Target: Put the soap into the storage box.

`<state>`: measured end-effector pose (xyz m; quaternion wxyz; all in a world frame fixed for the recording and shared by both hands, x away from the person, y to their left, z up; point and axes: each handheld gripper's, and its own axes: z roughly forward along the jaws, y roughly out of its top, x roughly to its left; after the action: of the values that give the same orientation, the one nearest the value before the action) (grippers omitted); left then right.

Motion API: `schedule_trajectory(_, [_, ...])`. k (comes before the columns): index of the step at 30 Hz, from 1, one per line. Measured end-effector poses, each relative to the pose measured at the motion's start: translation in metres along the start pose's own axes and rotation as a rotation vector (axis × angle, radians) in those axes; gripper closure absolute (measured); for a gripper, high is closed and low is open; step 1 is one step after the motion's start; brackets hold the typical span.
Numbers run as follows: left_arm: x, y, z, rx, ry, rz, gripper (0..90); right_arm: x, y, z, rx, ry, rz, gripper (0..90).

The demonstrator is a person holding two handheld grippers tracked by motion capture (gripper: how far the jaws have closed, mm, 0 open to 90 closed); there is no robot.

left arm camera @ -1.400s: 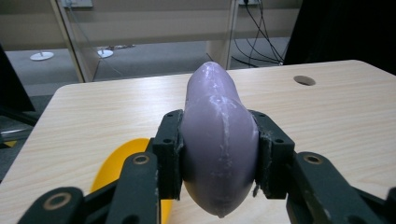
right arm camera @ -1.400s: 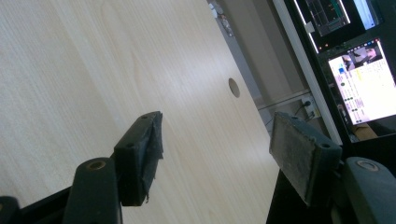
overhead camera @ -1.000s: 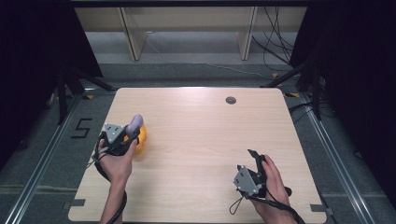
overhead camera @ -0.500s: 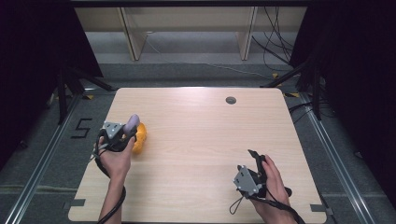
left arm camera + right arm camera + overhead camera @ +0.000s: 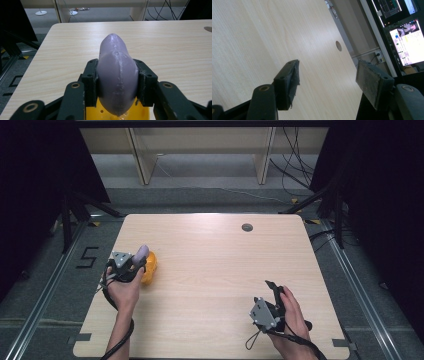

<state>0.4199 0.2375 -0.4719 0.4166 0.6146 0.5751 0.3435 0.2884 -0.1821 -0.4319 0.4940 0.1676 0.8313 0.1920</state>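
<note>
My left gripper (image 5: 117, 82) is shut on a smooth purple eggplant-shaped object (image 5: 116, 72), its pads pressing both sides. Directly under it lies a yellow object with small holes (image 5: 100, 111). In the high view the left gripper (image 5: 134, 262) sits over the table's left side, the purple object (image 5: 142, 253) sticking out forward and the yellow object (image 5: 149, 268) beside it. My right gripper (image 5: 274, 292) rests near the front right of the table, held in a hand. In the right gripper view its jaws (image 5: 329, 82) stand apart with nothing between them.
The light wooden table (image 5: 215, 265) has a round cable hole (image 5: 247, 227) near its far edge. Shelving legs and cables stand on the floor behind. A lit monitor (image 5: 409, 42) appears past the table edge in the right gripper view.
The left gripper with the purple object has shifted slightly and come down toward the yellow object. The right gripper has stayed put.
</note>
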Motion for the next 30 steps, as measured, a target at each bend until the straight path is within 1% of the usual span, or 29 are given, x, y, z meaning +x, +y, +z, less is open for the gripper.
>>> schedule_trajectory(1, [0.0, 0.0, 0.0, 0.003, 0.0, -0.002, 58.6, 0.001, 0.0, 0.0, 0.001, -0.001, 0.007, 36.0])
schedule_trajectory(5, [-0.001, -0.003, 0.001, 0.011, -0.001, -0.003, 58.6, 0.0, 0.0, 0.0, 0.001, 0.0, -0.001, 36.0])
schedule_trajectory(6, [-0.001, -0.003, 0.002, 0.012, -0.002, 0.003, 58.6, 0.0, 0.0, 0.0, 0.0, -0.002, -0.004, 36.0])
schedule_trajectory(8, [-0.002, -0.005, 0.003, 0.023, 0.0, 0.003, 58.5, 0.0, 0.0, 0.0, 0.001, -0.001, -0.002, 36.0])
schedule_trajectory(9, [-0.002, -0.006, 0.004, 0.026, 0.0, 0.003, 58.5, 0.0, 0.0, 0.0, -0.001, -0.002, -0.017, 36.0])
schedule_trajectory(10, [-0.002, -0.007, 0.005, 0.032, 0.001, 0.009, 58.5, 0.0, 0.0, 0.0, -0.001, -0.001, -0.014, 36.0])
schedule_trajectory(11, [-0.003, -0.008, 0.006, 0.036, 0.003, 0.006, 58.5, 0.0, 0.0, 0.0, 0.002, -0.001, 0.001, 36.0])
schedule_trajectory(12, [-0.003, -0.008, 0.007, 0.038, -0.001, 0.007, 58.5, 0.0, 0.0, 0.0, 0.0, 0.0, -0.004, 36.0])
schedule_trajectory(13, [-0.003, -0.009, 0.007, 0.04, 0.005, 0.008, 58.5, 0.0, 0.0, 0.0, 0.001, 0.0, -0.004, 36.0])
schedule_trajectory(18, [-0.002, -0.011, 0.009, 0.057, 0.003, 0.004, 58.5, 0.0, 0.0, 0.0, 0.001, 0.003, -0.001, 36.2])
schedule_trajectory(19, [-0.002, -0.012, 0.01, 0.063, 0.006, 0.009, 58.5, -0.001, 0.0, 0.0, 0.0, 0.002, -0.014, 36.4])
schedule_trajectory(21, [-0.002, -0.013, 0.011, 0.069, 0.001, 0.011, 58.5, -0.001, 0.0, 0.0, 0.002, 0.005, -0.012, 36.6])
schedule_trajectory(22, [-0.002, -0.013, 0.011, 0.07, 0.003, 0.01, 58.4, 0.0, 0.0, 0.0, 0.005, 0.005, 0.005, 36.5])
schedule_trajectory(24, [-0.002, -0.014, 0.012, 0.073, 0.003, 0.012, 58.4, 0.0, 0.0, 0.0, 0.004, 0.006, 0.007, 36.6])
schedule_trajectory(26, [-0.002, -0.015, 0.013, 0.074, 0.003, 0.011, 58.4, 0.0, 0.0, 0.0, 0.004, 0.007, 0.006, 36.6])
schedule_trajectory(27, [-0.002, -0.015, 0.013, 0.073, 0.003, 0.011, 58.4, -0.001, 0.0, 0.0, 0.001, 0.007, -0.01, 36.6])
schedule_trajectory(30, [-0.002, -0.014, 0.013, 0.075, 0.005, 0.017, 58.4, -0.001, 0.0, 0.0, 0.0, 0.006, -0.011, 36.4])
